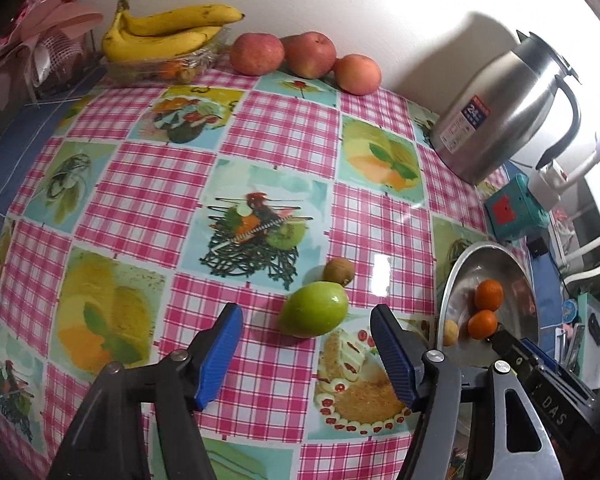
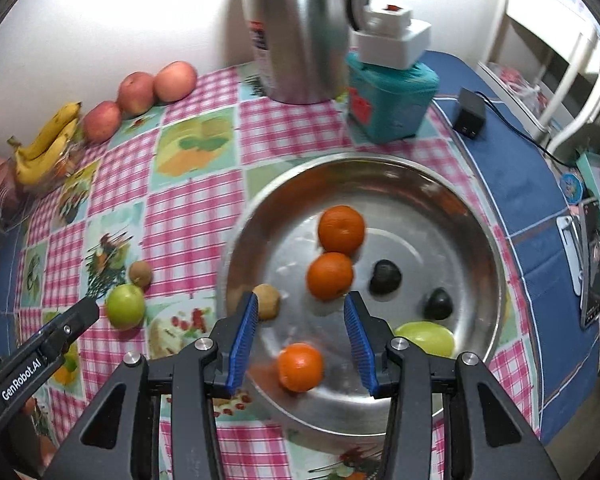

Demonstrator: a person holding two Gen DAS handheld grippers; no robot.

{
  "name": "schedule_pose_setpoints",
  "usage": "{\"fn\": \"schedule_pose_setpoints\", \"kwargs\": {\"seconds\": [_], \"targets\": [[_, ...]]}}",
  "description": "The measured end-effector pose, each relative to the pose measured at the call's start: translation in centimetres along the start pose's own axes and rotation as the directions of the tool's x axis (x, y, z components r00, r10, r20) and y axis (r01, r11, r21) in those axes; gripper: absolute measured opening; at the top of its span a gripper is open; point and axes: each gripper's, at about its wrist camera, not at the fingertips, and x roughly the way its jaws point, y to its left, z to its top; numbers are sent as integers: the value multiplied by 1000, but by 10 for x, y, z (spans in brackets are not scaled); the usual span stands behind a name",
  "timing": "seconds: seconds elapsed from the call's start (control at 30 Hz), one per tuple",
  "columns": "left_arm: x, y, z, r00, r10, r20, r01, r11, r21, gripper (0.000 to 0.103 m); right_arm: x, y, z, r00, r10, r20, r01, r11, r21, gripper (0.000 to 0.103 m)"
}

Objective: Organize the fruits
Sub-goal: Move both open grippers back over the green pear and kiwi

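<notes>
Bananas (image 1: pixel 168 32): far left, by the wall.
Apples (image 1: pixel 306 58): in a row beside them.
Left gripper (image 1: pixel 306 354): jaws apart, empty, over the cloth.
Green apple (image 1: pixel 314 310): on the cloth, just beyond those jaws.
Kiwi (image 1: pixel 339 271): touching it behind.
Right gripper (image 2: pixel 300 338): jaws apart, empty.
Bowl (image 2: pixel 460 200): below, holding three oranges (image 2: pixel 330 276).

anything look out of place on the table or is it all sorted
Not quite sorted. A green apple and a small brown kiwi sit loose on the tablecloth, touching each other, outside the metal bowl that already holds oranges and other fruit. Nothing looks spilled or damaged.
</notes>
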Motion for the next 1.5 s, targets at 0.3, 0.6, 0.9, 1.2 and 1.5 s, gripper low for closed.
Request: {"fn": "schedule_pose_setpoints", "kwargs": {"seconds": [0.3,0.6,0.9,1.2,1.5], "targets": [[-2,9,1,1000,16,10,-15,1000,-20,97,2,7,-1,1000,1,-5,-1,1000,-24,56],[3,16,-1,998,61,6,-61,998,-35,103,8,7,-2,1000,-10,-14,10,1000,-19,74],[2,19,0,997,73,9,-73,996,-47,103,9,6,-3,1000,-11,-16,11,1000,-18,74],[1,21,0,993,113,31,-112,993,-35,103,8,7,-3,1000,-26,9,27,999,-27,100],[4,26,3,993,113,43,-111,993,-43,103,9,13,-3,1000,-5,7,5,998,-56,100]]}}
